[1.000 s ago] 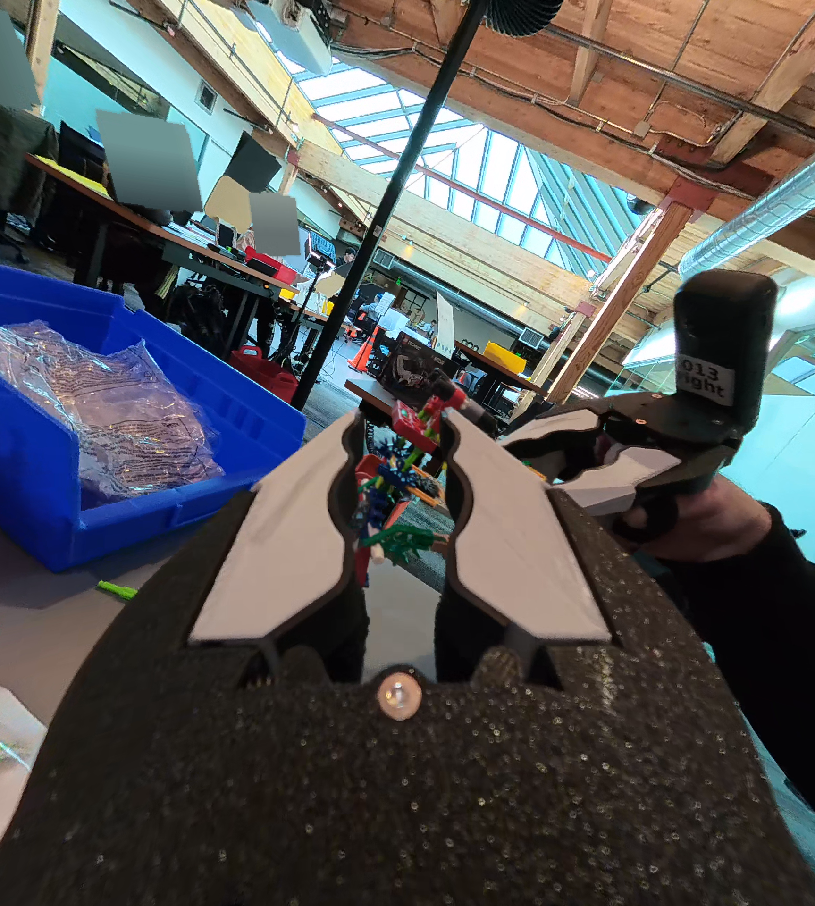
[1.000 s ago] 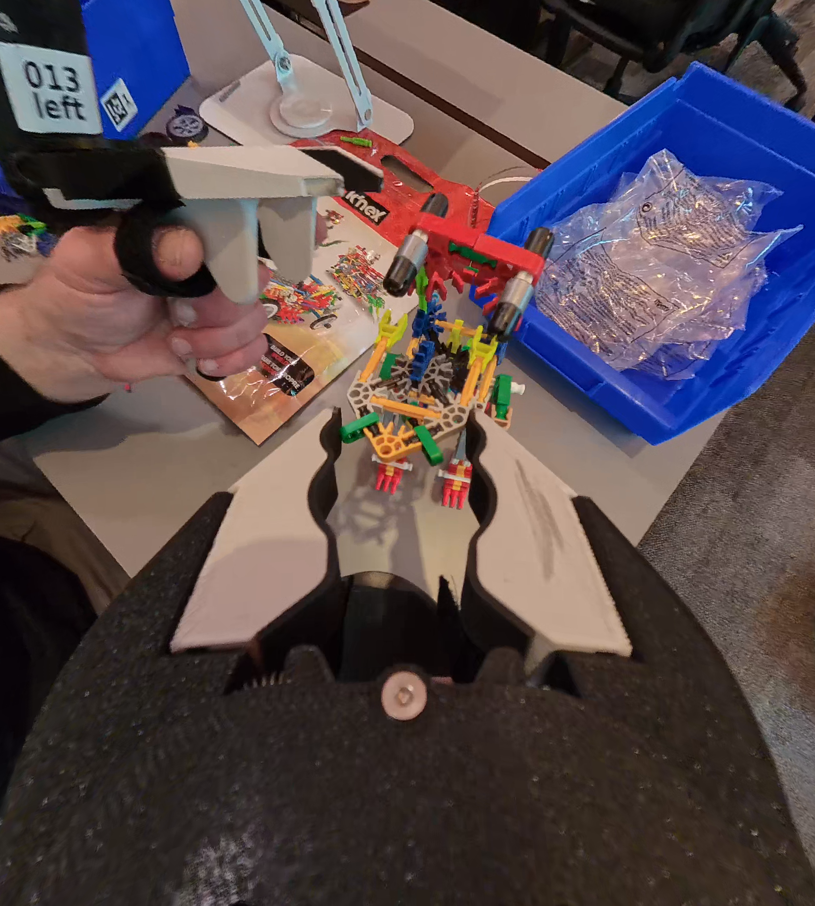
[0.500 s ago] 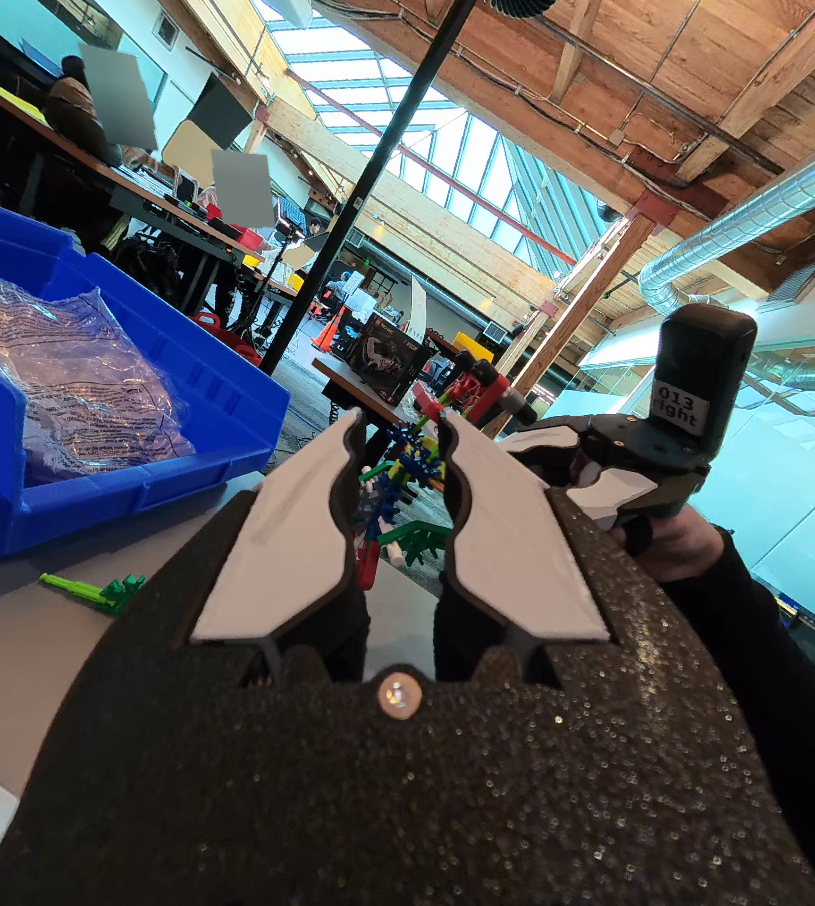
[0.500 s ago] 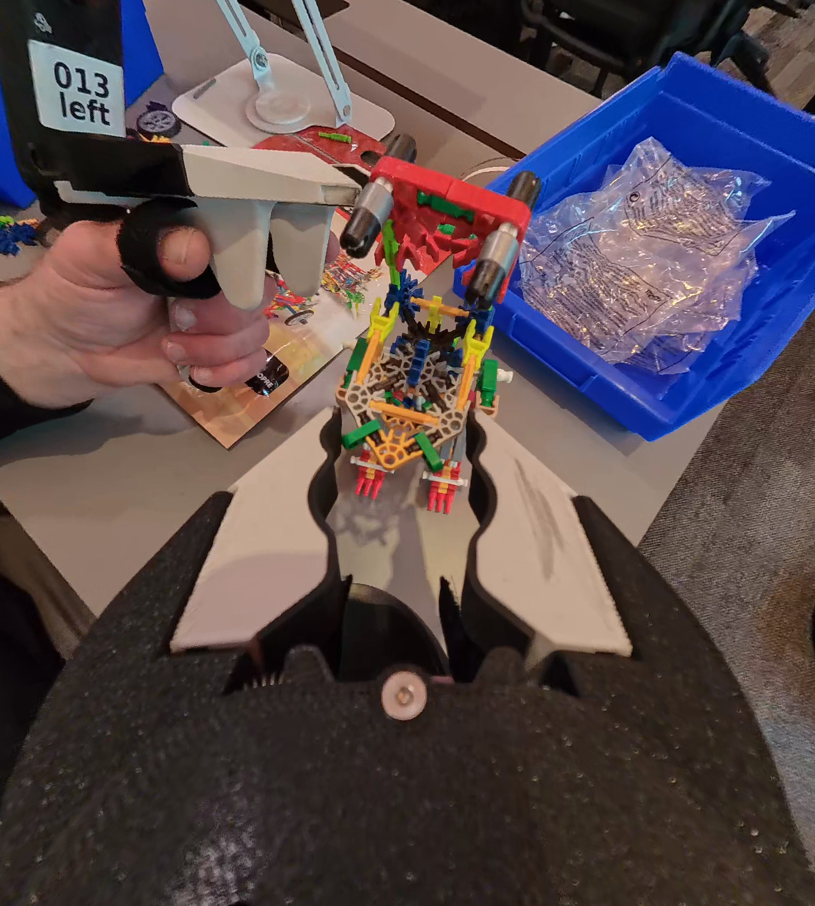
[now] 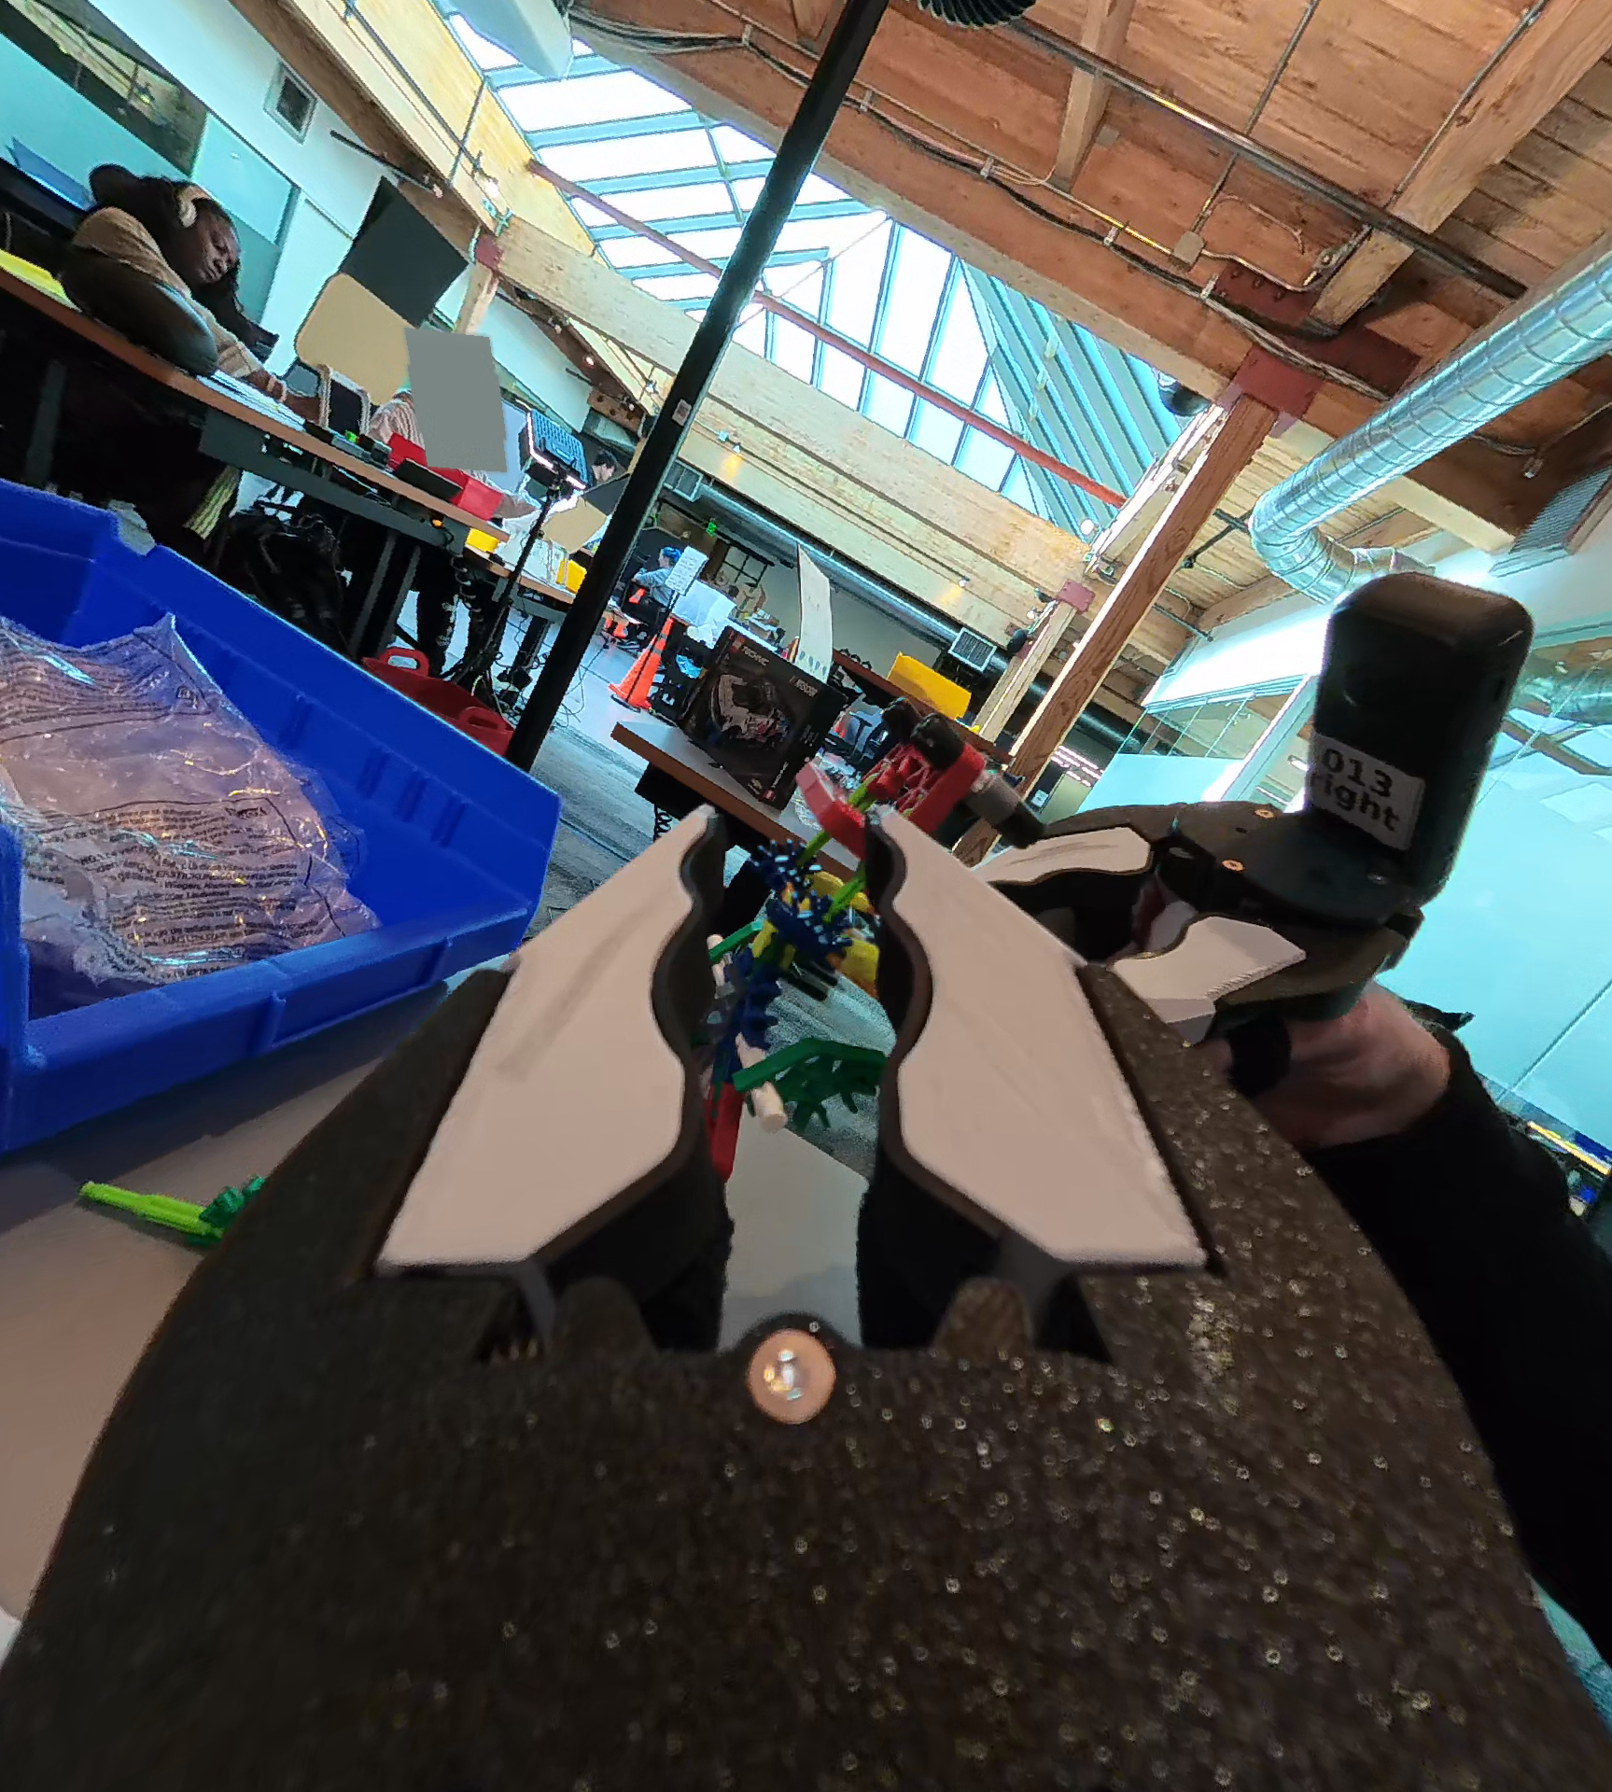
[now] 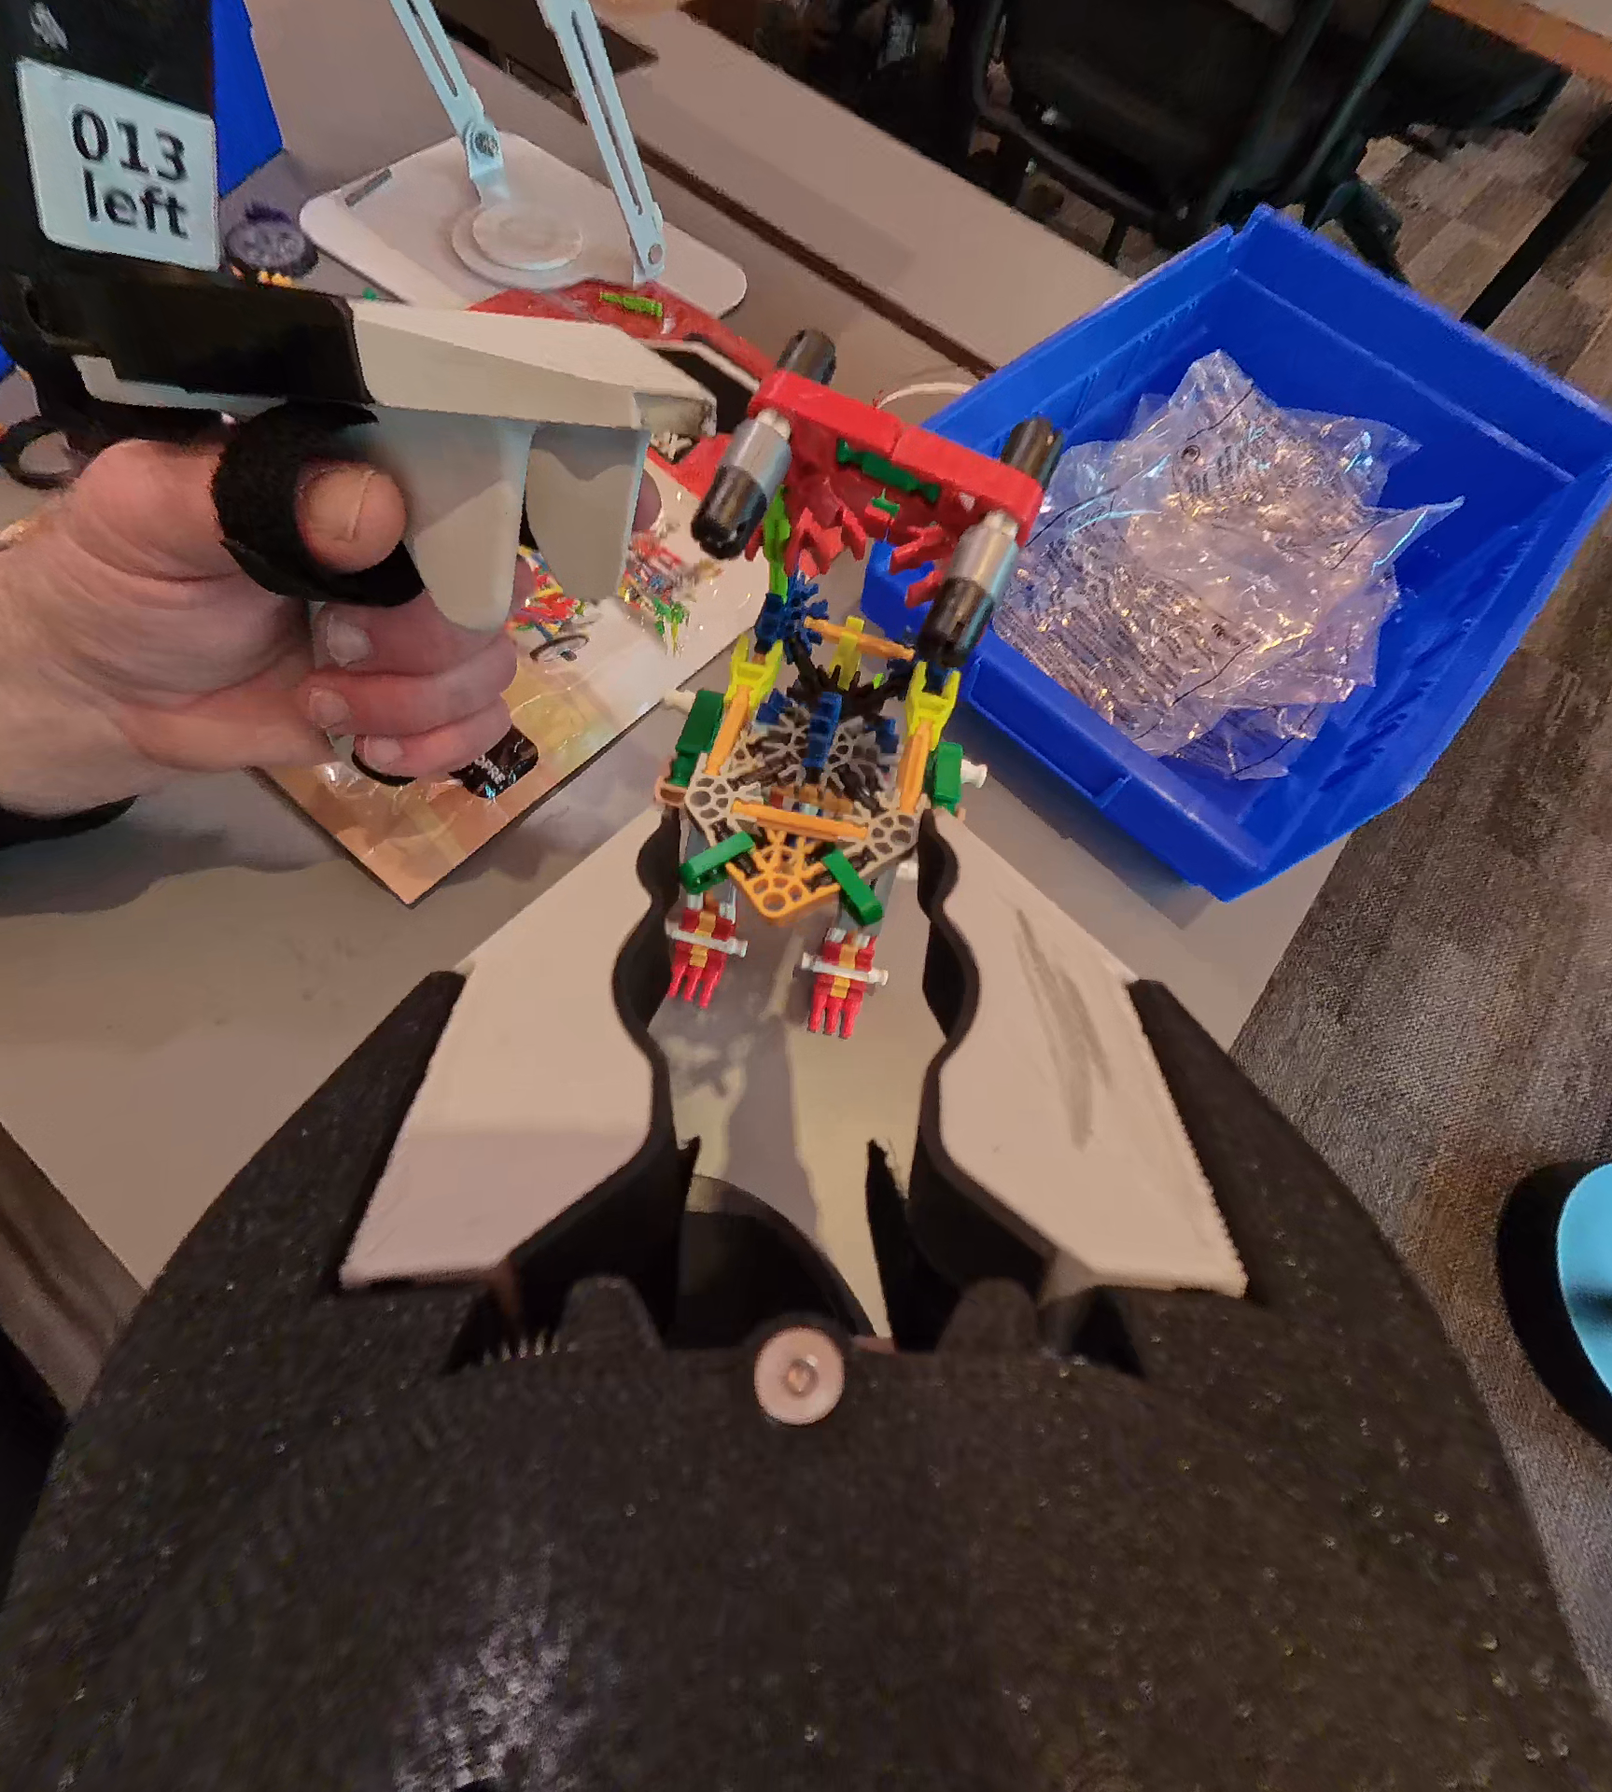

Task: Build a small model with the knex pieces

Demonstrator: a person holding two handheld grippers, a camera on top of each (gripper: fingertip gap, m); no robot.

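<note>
The right gripper (image 6: 797, 853) clamped the toy (image 6: 816, 776); the left gripper (image 5: 790, 844) pinched its red top at twelve o'clock. Twisting risked snapping joints.

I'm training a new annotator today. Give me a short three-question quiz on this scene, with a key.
1. True or false: the blue bin holds clear plastic bags.
2. What is clamped between the fingers of the right hand-held gripper? A) a plastic bag B) the colourful toy model C) the bin's rim
3. Fill in: the model's top bar, with a grey-and-black cylinder at each end, is coloured ____.

Key: 1 true; 2 B; 3 red.
</note>
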